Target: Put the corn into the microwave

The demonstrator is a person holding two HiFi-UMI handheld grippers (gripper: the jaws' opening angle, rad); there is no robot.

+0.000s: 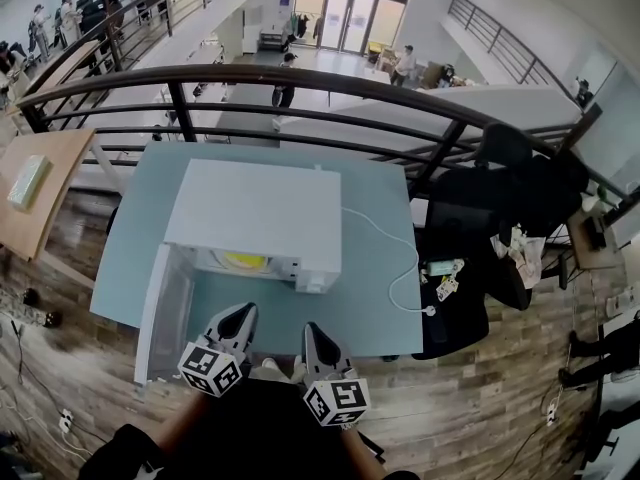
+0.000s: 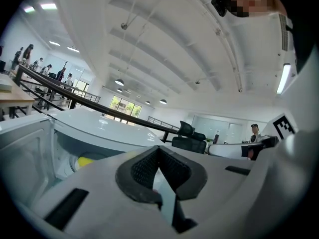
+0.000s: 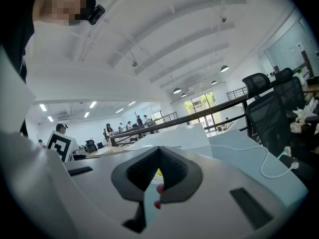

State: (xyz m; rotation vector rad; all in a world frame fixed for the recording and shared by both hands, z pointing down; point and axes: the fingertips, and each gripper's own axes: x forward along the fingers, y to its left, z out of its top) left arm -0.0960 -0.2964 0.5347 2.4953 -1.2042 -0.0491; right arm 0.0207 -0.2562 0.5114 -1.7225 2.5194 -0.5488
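We see corn (image 1: 243, 260) in the microwave (image 1: 255, 208), door (image 1: 163, 310) open; left gripper (image 1: 244, 313) and right gripper (image 1: 312, 332) closed (jaws tip to tip).

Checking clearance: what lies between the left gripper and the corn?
Head view: only bare tabletop before the open microwave, where the corn sits inside.
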